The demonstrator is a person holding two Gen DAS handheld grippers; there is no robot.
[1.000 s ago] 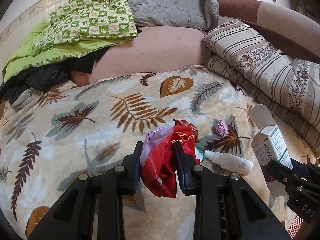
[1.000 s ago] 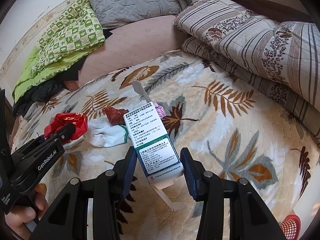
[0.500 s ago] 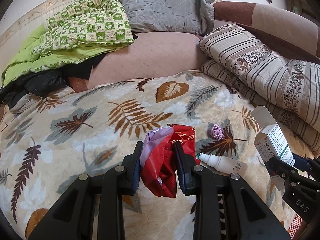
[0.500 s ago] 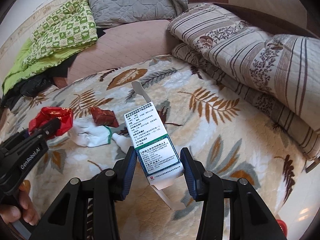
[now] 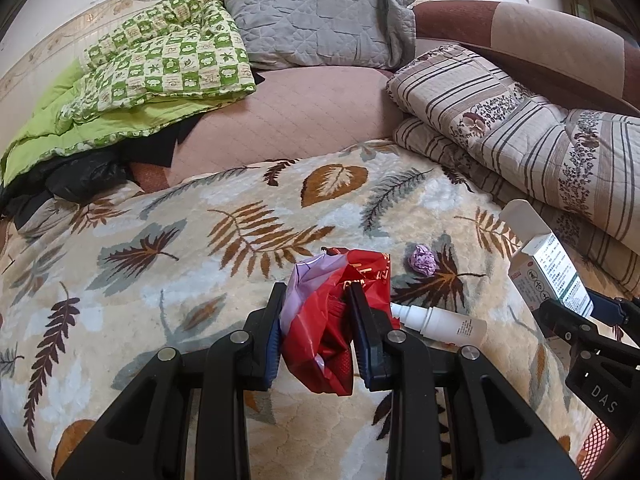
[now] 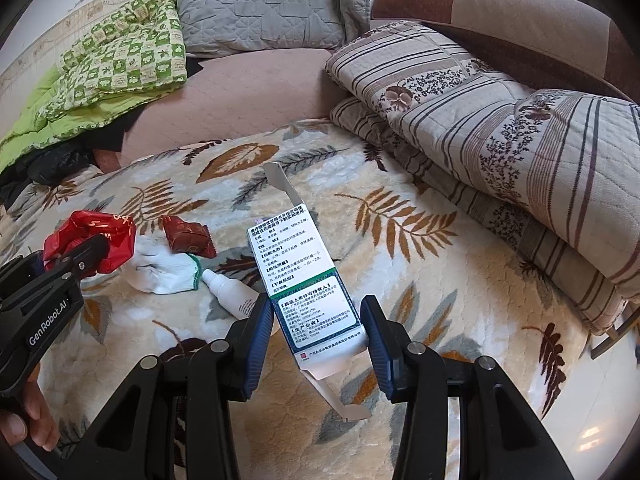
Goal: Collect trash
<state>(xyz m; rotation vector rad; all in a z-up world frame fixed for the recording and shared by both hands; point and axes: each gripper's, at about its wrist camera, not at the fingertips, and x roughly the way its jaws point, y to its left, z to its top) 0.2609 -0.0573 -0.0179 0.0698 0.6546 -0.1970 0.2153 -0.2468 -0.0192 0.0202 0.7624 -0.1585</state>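
Note:
My left gripper (image 5: 316, 300) is shut on a crumpled red and lilac plastic wrapper (image 5: 332, 320), held above the leaf-patterned blanket (image 5: 160, 240); it also shows in the right wrist view (image 6: 92, 240). My right gripper (image 6: 316, 316) is shut on an open white and green medicine box (image 6: 308, 280), seen in the left wrist view too (image 5: 548, 264). On the blanket lie a white spray bottle (image 5: 440, 322), a lilac paper ball (image 5: 422, 260), a red packet (image 6: 188, 236) and a white glove (image 6: 168, 268).
Folded striped quilts (image 5: 520, 136) are stacked at the right. A green checked quilt (image 5: 160, 68) and a grey pillow (image 5: 316, 20) lie at the back. A red mesh basket (image 5: 596, 448) shows at the lower right corner. The floor (image 6: 600, 400) lies past the bed's right edge.
Both grippers have pulled back and up a little with their loads, so the bottle, glove and red packet now show further from the right gripper. Grips are unchanged.

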